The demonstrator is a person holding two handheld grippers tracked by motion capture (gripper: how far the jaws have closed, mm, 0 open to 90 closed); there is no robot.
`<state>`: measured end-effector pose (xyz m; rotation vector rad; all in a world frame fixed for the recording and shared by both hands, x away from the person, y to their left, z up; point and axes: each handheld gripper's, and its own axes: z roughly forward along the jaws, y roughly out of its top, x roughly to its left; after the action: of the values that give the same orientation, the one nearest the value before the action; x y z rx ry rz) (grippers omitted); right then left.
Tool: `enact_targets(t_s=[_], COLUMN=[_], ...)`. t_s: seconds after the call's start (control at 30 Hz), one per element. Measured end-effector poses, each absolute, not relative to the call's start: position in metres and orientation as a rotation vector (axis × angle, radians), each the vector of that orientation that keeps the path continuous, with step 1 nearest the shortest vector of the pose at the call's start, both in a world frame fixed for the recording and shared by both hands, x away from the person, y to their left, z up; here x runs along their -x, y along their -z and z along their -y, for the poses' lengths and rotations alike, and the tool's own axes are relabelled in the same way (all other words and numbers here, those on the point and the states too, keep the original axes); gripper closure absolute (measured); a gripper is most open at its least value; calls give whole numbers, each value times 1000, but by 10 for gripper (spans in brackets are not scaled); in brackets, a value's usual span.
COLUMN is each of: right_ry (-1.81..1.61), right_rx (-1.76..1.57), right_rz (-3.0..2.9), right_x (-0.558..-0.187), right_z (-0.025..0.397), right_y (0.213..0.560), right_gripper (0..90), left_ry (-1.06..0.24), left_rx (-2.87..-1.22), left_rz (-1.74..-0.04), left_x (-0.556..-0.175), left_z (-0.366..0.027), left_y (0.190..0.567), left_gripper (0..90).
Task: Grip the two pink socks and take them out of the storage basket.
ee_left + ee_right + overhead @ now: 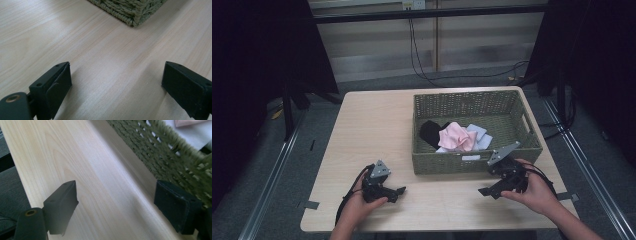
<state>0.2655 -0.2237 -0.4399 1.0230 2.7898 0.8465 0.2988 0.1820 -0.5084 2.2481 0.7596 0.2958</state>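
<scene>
A green woven basket (472, 163) stands on the right half of the light wooden table (372, 130). Inside it lie a pink cloth (457, 136), a black cloth (430, 131) and a pale blue-white cloth (479, 134). My left gripper (398, 192) rests near the table's front edge, left of the basket's near corner (133, 17), jaws wide apart over bare wood with nothing between them. My right gripper (486, 191) sits in front of the basket's near wall (175, 162), also open and empty.
Grey carpet surrounds the table, with black stands at both sides and cables on the floor behind. The table's left half and the strip in front of the basket are bare wood.
</scene>
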Motion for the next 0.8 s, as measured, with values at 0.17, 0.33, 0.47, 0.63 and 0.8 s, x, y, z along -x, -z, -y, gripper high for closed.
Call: enact_targets(t_s=[0.17, 0.33, 0.47, 0.63, 0.8], right_ry=[-814, -801, -784, -765, -756], right_rx=[-1011, -1010, -1015, -1035, -1042], right_rz=[-2819, -2840, -2855, -2873, -2883], right_x=[-268, -272, -275, -280, -286], right_z=[222, 223, 223, 223, 223], right_y=[428, 414, 401, 383, 370], right_gripper=[185, 186, 207, 214, 222], left_ry=[-296, -296, -296, -296, -296], left_rx=[-2248, -2248, -2248, -2248, -2249], left_rz=[-759, -759, -759, -759, -759], left_x=[-299, -299, -299, -299, -299], left_z=[-182, -182, -182, -182, -182], left_y=[508, 508, 508, 508, 508], left_gripper=[85, 85, 85, 85, 85])
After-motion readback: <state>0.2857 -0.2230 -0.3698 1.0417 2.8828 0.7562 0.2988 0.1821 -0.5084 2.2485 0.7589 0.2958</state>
